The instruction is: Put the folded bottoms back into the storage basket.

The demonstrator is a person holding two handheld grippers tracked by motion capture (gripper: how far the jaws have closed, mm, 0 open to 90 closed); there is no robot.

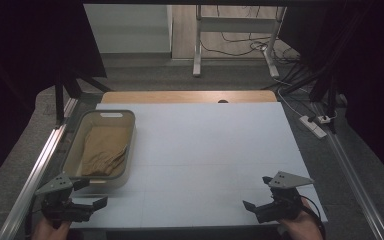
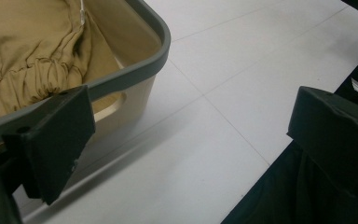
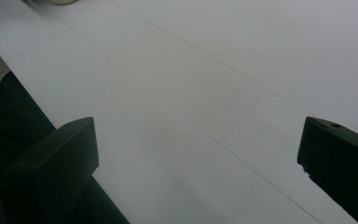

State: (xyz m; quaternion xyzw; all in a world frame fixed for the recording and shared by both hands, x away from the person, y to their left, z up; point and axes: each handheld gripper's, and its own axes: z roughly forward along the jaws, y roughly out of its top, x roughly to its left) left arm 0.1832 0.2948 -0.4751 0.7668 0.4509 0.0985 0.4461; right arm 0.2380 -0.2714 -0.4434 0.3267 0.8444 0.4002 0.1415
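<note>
**Soft tan garment waits in the bin**

At the table's left, one beige bin (image 1: 126,131) holds one tan garment (image 1: 104,150): likely light, limp, best pinched at its gathered waistband (image 2: 46,77). The left gripper (image 1: 96,194) sits just before the bin, jaws open; the right gripper (image 1: 258,192), well apart, likewise gapes empty.

- You see a tan cloth (image 1: 104,150) inside the beige bin (image 1: 128,165), whose rim is grey.
- Beside that bin, your surface (image 1: 205,150) is plain white with faint grid lines.
- Your tools are black.
</note>
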